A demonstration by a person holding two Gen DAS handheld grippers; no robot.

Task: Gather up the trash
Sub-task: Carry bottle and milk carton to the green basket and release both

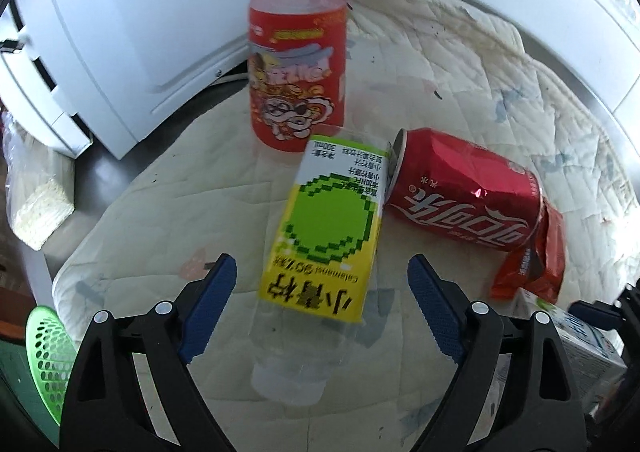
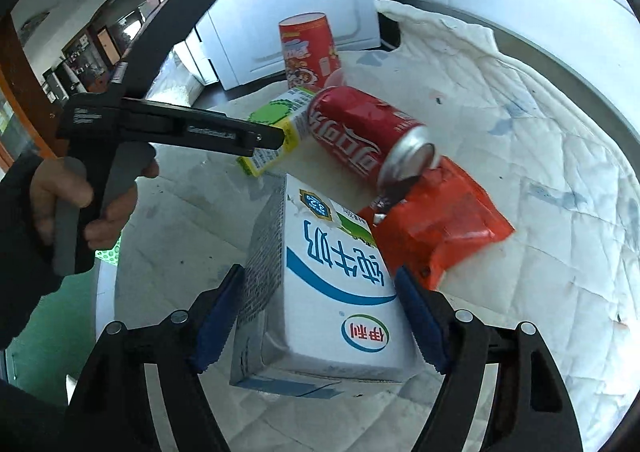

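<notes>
Right now my left tool [image 1: 320, 292] is spread around the lime-juice bottle [image 1: 328, 228]; my right tool [image 2: 320, 316] brackets the milk carton [image 2: 336, 292] loosely. Bottle touches the cola can [image 1: 460, 196], so closing could roll both.

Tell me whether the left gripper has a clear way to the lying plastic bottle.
Probably yes: the left gripper is open with the plastic bottle lying between its fingers, nothing on top of it.
</notes>
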